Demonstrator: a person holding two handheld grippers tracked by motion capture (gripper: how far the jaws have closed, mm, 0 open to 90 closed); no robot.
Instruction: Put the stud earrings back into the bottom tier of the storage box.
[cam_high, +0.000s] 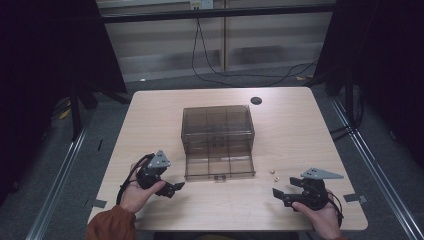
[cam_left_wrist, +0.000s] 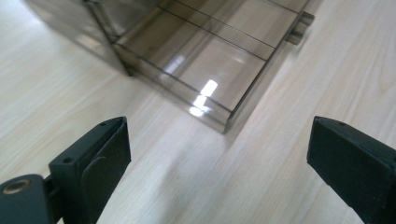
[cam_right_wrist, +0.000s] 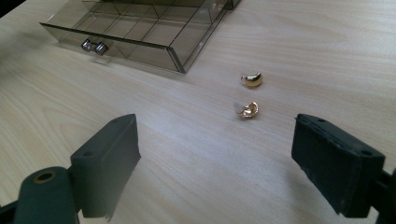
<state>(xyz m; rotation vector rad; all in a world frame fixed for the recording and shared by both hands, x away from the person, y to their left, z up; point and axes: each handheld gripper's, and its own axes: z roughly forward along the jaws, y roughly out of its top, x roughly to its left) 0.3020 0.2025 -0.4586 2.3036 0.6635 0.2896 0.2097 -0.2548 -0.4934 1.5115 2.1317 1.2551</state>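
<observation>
A smoky clear plastic box (cam_high: 217, 125) stands mid-table with its lowest drawer (cam_high: 220, 164) pulled out toward me. The drawer (cam_left_wrist: 205, 56) is split into compartments and its knob (cam_left_wrist: 299, 28) sticks out at the front. Two small gold earrings (cam_right_wrist: 252, 80) (cam_right_wrist: 247, 110) lie on the wood right of the drawer (cam_right_wrist: 140, 32); in the high view they are tiny specks (cam_high: 274, 174). My left gripper (cam_high: 174, 188) (cam_left_wrist: 219, 158) is open at the drawer's front left corner, nothing between its jaws. My right gripper (cam_high: 280, 194) (cam_right_wrist: 215, 158) is open, facing the earrings from just short of them.
A small black disc (cam_high: 256, 100) lies near the table's far edge. The light wood table (cam_high: 150, 115) is bordered by dark curtains, metal floor rails and a cable (cam_high: 210, 70) on the floor behind.
</observation>
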